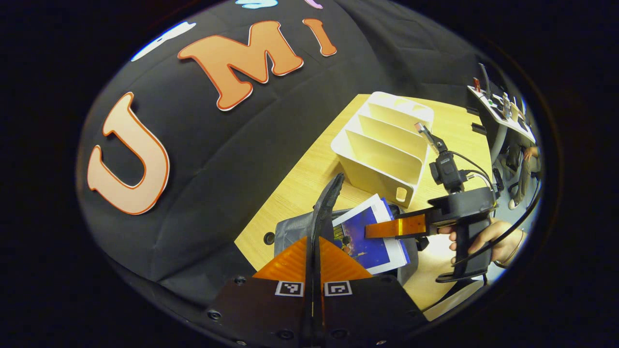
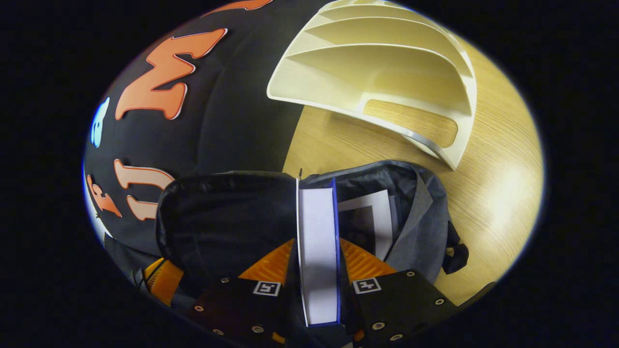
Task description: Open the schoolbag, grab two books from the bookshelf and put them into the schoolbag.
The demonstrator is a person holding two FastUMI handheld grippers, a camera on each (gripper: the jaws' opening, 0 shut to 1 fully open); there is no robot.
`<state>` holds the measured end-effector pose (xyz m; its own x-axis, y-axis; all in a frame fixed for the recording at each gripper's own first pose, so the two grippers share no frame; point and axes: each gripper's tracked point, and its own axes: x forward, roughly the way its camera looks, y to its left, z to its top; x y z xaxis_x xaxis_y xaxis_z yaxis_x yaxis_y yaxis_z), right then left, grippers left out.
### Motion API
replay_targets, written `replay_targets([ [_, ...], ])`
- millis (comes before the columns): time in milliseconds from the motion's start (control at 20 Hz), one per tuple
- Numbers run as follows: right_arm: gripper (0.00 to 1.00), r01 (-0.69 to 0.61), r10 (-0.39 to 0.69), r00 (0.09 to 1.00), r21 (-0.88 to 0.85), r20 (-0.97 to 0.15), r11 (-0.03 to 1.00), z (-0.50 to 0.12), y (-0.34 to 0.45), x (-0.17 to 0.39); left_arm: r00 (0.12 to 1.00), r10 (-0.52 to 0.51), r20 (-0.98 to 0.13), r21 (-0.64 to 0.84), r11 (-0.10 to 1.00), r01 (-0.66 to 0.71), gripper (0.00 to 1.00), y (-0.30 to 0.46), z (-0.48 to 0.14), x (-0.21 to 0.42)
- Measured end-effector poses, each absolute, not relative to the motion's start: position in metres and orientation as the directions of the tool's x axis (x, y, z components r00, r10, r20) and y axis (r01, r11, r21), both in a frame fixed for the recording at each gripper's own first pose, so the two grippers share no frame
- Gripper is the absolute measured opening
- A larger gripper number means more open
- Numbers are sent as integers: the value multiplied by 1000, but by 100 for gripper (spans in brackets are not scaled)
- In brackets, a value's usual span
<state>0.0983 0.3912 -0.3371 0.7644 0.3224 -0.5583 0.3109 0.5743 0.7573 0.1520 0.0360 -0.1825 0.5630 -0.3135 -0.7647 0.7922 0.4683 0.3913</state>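
Left gripper point(image 1: 313, 270): fingers closed nearly together, pinching a thin dark strip of the schoolbag point(image 1: 295, 231), apparently the edge of its opening, held up and apart. Schoolbag lying on the tabletop point(image 1: 295, 179), just in front of the bookshelf point(image 1: 382, 145). To the right of that pinched edge, blue book point(image 1: 370, 237) angled into the schoolbag's mouth. Further right, right gripper point(image 1: 394, 226) with a hand on its grip, fingers clamped on the book's near edge.

Handling, as judged: bag cloth soft and floppy, mouth likely to sag shut unless held; book stiff, moderately heavy, glossy cover possibly slippery, best gripped across its thickness near the spine.

Right gripper view adds: fingers point(image 2: 358, 263) spread to the book's thickness, pressing both covers; a second book point(image 2: 375, 217) inside the schoolbag beside it; bookshelf slots beyond the schoolbag bare. Left gripper view alone gives the cover face and the holding hand.
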Motion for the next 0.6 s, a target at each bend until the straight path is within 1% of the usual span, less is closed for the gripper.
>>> replay_targets([
  [50,44,327,305,756,738,-579,590,-344,388,98,565,-310,-765,396,467,791,2,37,-184,151],
  [100,40,334,298,750,727,-591,600,-346,387,97,565,-307,-766,395,470,790,2,40,-185,149],
  [150,53,349,282,741,707,-610,615,-351,385,95,565,-305,-767,394,472,789,1,41,-185,148],
  [200,57,362,270,730,690,-628,626,-355,381,92,564,-303,-768,392,475,788,2,43,-187,149],
  [250,48,373,269,715,677,-646,634,-359,381,88,561,-304,-770,384,480,789,2,43,-188,147],
  [300,63,380,272,701,667,-660,641,-360,382,85,553,-309,-774,372,485,792,1,42,-190,145],
  [350,64,383,272,688,655,-673,651,-363,382,80,548,-312,-776,364,489,793,2,42,-191,141],
  [450,69,385,269,676,640,-686,665,-362,377,71,543,-317,-777,349,501,792,2,44,-193,139],
  [500,74,385,270,675,640,-686,665,-359,376,69,540,-319,-779,340,509,790,2,44,-195,138],
  [550,75,381,276,678,647,-681,661,-356,376,70,541,-317,-779,334,520,786,2,44,-195,136],
  [600,82,383,281,678,653,-679,653,-354,378,70,541,-317,-779,330,525,784,2,43,-194,133],
])
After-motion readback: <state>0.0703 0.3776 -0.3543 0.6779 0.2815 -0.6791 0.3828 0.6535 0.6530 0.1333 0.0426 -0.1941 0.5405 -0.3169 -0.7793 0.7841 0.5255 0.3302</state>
